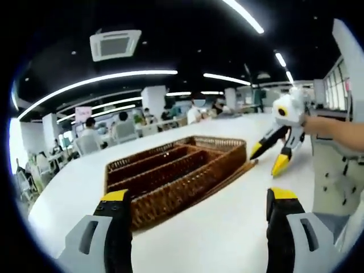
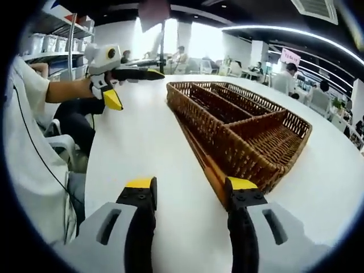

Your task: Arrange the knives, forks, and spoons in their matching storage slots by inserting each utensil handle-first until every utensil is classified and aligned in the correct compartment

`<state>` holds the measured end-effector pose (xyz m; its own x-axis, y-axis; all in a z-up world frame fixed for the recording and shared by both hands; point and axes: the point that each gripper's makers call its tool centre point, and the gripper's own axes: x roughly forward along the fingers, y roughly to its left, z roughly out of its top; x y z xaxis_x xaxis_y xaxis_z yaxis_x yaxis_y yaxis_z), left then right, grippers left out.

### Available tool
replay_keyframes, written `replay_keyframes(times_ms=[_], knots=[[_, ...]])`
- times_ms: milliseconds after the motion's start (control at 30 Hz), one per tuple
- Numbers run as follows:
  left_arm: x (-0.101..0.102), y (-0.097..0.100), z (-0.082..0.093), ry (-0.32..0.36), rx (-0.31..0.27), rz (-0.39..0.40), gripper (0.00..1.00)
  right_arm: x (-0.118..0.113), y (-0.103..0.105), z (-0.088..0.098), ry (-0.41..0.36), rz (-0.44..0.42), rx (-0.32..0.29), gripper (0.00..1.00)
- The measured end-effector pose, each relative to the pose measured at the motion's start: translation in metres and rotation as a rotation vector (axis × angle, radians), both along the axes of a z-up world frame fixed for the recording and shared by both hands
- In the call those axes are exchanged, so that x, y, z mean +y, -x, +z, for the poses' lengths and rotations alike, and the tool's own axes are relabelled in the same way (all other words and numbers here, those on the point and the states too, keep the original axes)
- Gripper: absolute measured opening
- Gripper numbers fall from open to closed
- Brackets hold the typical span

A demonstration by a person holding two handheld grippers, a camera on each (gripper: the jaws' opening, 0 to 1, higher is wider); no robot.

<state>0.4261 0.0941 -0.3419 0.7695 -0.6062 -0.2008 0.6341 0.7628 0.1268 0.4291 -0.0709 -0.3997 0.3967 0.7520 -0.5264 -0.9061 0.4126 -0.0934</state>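
Both my grippers hover over the white worktop (image 1: 227, 227) with their jaws spread wide and nothing between them. The wicker tray (image 1: 176, 170) lies ahead of my left gripper (image 1: 199, 199), its long compartments running away from me on a slant toward the upper right of the left gripper view. In the right gripper view the same wicker tray (image 2: 239, 125) sits just ahead and slightly to the right of my right gripper (image 2: 190, 190), its near corner almost over my right jaw, three long slots stretching away and one wide cross slot at the near end.

I can see no knife, fork or spoon in the slots; they look bare as far as I can tell. One long thin brown piece (image 1: 227, 179) lies flat on the worktop along the tray's side, touching or just beside its wall; it may be a utensil, but I cannot tell. Its long axis runs parallel to the slots.

That piece lies on my right gripper's side of the tray; in the left gripper view my right gripper (image 1: 270, 156) hangs near its far end, so I judge the right the nearer one to reach for it.
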Motion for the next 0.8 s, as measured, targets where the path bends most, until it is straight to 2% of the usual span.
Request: replay_keyframes(times_ms=[133,167,233,433,533,633,800], knots=[[0.006,-0.003,-0.004,0.006,0.018,0.003,1.0,0.002,0.003,-0.005,0.02,0.015,0.007,0.46],[0.007,-0.003,-0.003,0.03,0.014,0.001,1.0,0.0,-0.001,-0.005,0.037,0.026,-0.02,0.45],[0.001,0.003,-0.003,0.052,0.014,0.0,1.0,0.0,0.0,-0.004,0.029,0.022,-0.007,0.44],[0.007,0.003,-0.017,0.041,0.054,0.009,1.0,-0.001,0.001,-0.003,0.08,0.054,-0.013,0.33],[0.008,0.002,-0.012,0.035,0.037,0.007,1.0,0.0,0.005,-0.003,0.12,0.085,0.001,0.24],[0.009,0.002,-0.01,0.042,0.032,0.007,1.0,0.006,0.011,-0.006,0.12,0.11,0.043,0.23],[0.009,0.0,-0.012,0.04,0.043,0.0,1.0,0.007,0.005,-0.006,0.12,0.125,0.053,0.19]])
